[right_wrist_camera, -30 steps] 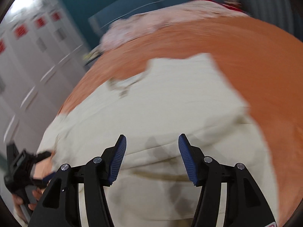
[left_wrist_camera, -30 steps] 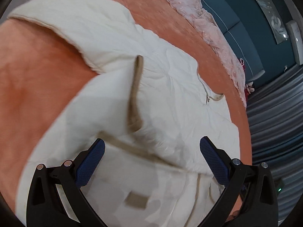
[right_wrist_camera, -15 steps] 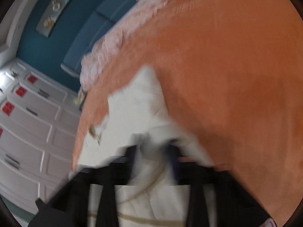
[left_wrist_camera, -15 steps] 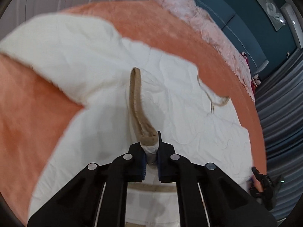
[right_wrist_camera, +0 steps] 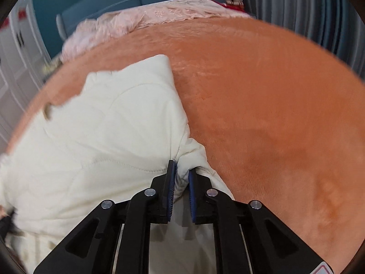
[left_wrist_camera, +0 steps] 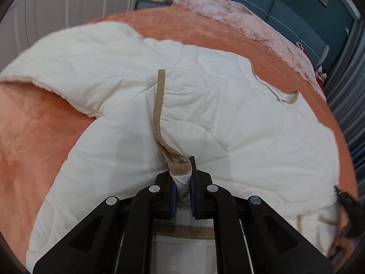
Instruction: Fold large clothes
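Note:
A cream quilted jacket point(left_wrist_camera: 223, 123) with tan trim point(left_wrist_camera: 159, 105) lies spread on an orange bedspread point(left_wrist_camera: 34, 137). My left gripper point(left_wrist_camera: 182, 182) is shut on the jacket's near hem where the tan trim ends. The jacket also shows in the right wrist view point(right_wrist_camera: 102, 137). My right gripper point(right_wrist_camera: 181, 178) is shut on a bunched fold at the jacket's right near edge. One sleeve point(left_wrist_camera: 68, 64) stretches out to the left. The right gripper's tip point(left_wrist_camera: 346, 198) shows at the left wrist view's right edge.
The orange bedspread point(right_wrist_camera: 262, 102) extends wide to the right of the jacket. A pink lace cloth point(left_wrist_camera: 239, 20) lies along the far edge of the bed, also in the right wrist view point(right_wrist_camera: 159, 13). White cabinet doors point(left_wrist_camera: 57, 6) stand at the left, a teal wall behind.
Both grippers were open above the jacket's hem a second ago. Both have closed on the fabric, and the held edge has moved farther over the jacket.

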{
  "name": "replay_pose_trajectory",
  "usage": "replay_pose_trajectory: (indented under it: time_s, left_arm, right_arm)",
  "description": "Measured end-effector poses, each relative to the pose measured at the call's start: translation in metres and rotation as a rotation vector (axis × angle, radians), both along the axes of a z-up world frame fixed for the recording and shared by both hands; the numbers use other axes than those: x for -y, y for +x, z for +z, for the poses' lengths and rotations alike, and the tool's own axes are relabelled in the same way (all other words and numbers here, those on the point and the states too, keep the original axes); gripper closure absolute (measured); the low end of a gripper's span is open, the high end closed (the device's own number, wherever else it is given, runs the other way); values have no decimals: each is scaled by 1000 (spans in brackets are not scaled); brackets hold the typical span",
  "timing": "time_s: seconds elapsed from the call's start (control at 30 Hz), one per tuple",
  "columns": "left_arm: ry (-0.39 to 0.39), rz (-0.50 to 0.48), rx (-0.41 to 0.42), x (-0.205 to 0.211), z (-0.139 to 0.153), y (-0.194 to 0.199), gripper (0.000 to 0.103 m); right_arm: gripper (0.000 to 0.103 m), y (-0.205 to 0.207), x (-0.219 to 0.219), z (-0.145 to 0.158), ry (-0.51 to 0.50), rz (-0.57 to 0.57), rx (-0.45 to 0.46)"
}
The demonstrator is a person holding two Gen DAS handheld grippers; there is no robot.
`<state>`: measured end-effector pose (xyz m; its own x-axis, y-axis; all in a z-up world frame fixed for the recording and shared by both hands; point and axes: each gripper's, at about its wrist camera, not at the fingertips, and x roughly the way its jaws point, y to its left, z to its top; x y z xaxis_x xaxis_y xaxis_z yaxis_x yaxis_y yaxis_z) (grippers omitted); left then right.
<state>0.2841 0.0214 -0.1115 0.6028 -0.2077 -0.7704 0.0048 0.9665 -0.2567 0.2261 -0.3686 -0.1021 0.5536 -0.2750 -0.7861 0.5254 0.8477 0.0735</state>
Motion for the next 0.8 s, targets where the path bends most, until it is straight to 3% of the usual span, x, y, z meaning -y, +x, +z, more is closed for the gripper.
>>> replay_pose_trajectory:
  time_s: [0.1, 0.23, 0.3, 0.37, 0.5, 0.67, 0.8]
  left_arm:
    - [8, 2, 32, 1, 0, -4, 93]
    - [-25, 2, 49, -2, -1, -4, 93]
    - [-15, -1, 56, 1, -1, -4, 93]
    - [4, -2, 61, 4, -1, -4, 93]
    - [-1, -3, 62, 4, -1, -4, 93]
    - [-3, -4, 70, 3, -3, -4, 93]
    - [5, -5, 79, 4, -5, -4, 92]
  right_arm:
    - [94, -7, -3, 8, -43, -27, 0]
    - [81, -54, -38, 56, -112, -90, 157]
    - [81, -53, -76, 73, -115, 32, 211]
    - [79, -37, -114, 78, -105, 185, 192]
    - [79, 3, -175, 56, -87, 391, 101]
    - [79, 15, -190, 5, -54, 413, -14]
    - [79, 11, -196, -1, -97, 415, -16]
